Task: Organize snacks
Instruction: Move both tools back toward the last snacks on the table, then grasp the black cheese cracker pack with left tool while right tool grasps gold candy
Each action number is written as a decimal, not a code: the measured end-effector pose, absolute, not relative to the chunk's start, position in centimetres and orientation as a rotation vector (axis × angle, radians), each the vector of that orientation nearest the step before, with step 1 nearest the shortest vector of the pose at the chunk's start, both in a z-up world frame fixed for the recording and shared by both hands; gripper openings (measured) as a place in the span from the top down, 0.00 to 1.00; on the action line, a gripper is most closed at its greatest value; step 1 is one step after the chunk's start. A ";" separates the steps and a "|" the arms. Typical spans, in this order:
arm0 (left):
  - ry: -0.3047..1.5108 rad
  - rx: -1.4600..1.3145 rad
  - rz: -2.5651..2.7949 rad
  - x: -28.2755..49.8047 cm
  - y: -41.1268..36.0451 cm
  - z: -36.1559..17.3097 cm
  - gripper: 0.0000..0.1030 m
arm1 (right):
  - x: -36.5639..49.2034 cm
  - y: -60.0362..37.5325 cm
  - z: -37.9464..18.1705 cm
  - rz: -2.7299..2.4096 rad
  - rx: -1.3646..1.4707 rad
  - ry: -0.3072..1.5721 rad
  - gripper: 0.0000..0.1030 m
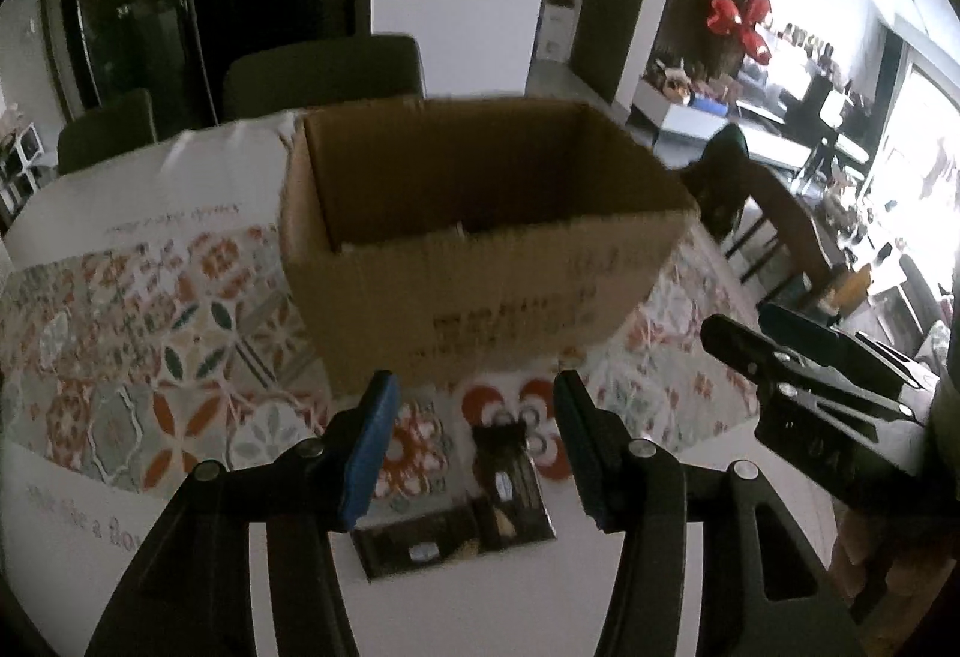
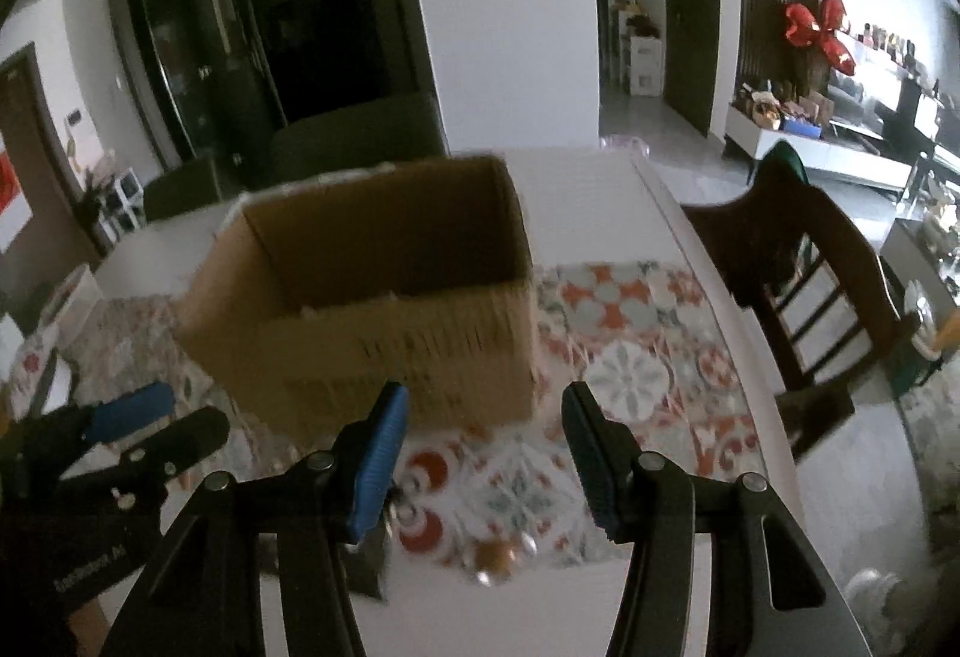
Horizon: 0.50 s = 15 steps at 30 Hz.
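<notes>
An open brown cardboard box (image 1: 480, 237) (image 2: 372, 309) stands on the patterned tablecloth; little of its inside shows. In the left wrist view my left gripper (image 1: 474, 441) is open in front of the box. Two dark snack packets (image 1: 510, 483) (image 1: 414, 543) lie on the cloth below and between its blue pads, untouched. My right gripper (image 1: 741, 318) shows at the right edge. In the right wrist view my right gripper (image 2: 483, 453) is open over the cloth, with a small round gold-wrapped snack (image 2: 498, 558) lying below it and a dark packet (image 2: 366, 555) by its left finger. My left gripper (image 2: 186, 411) shows at left.
The tablecloth (image 1: 150, 333) covers a white table whose right edge (image 2: 708, 261) runs close to a wooden chair (image 2: 798, 285). Dark chairs (image 1: 324, 69) stand behind the table's far side. A white object (image 2: 72, 297) lies at the table's left.
</notes>
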<state>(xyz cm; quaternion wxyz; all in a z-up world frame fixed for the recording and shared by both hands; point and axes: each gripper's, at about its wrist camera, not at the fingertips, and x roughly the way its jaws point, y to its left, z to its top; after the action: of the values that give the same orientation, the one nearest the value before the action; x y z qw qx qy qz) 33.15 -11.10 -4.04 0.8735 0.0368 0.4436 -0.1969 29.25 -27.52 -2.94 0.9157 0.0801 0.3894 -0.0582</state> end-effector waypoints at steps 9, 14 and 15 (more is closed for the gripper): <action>1.049 0.092 -0.467 32.0 -12.3 -8.6 0.49 | 27.6 -27.5 -7.2 -0.092 0.170 0.908 0.48; 1.116 0.090 -0.495 32.2 -13.3 -11.1 0.49 | 27.4 -27.5 -9.1 -0.078 0.171 0.965 0.48; 1.128 0.091 -0.504 32.3 -13.5 -11.6 0.49 | 27.5 -27.5 -9.7 -0.075 0.172 0.979 0.48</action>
<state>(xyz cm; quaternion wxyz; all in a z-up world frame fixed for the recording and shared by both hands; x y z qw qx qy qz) 32.31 -13.47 -11.57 0.8143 0.0427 0.5285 -0.2363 27.48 -27.52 -9.65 0.8783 0.0824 0.4697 -0.0359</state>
